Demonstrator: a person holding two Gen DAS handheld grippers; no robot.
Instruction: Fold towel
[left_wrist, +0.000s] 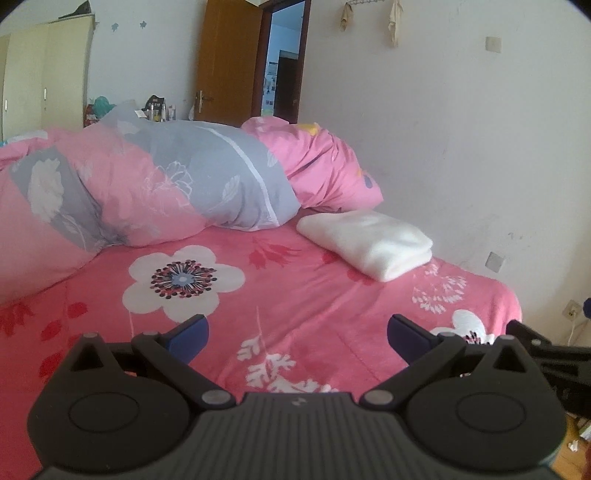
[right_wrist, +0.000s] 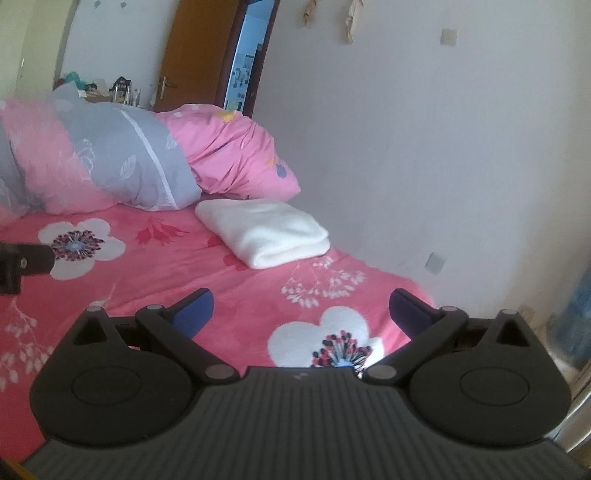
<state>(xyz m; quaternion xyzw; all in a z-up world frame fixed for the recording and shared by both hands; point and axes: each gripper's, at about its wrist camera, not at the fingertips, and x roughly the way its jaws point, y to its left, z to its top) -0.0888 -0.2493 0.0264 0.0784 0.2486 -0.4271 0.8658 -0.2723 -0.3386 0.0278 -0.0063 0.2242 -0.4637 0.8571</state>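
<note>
Both grippers hang over the pink flowered bed sheet, and each one holds nothing. The left gripper has its blue fingers wide apart, and the right gripper also. Farther on, the white towel lies folded on the sheet, near the wall, just beside the heaped quilt.

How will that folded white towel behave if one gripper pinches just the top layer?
Probably floppy: the towel is soft stacked cloth, so the top layer would likely peel and unfold. Likely light. On the bedsheet, a push would likely bunch it rather than slide it.
</note>
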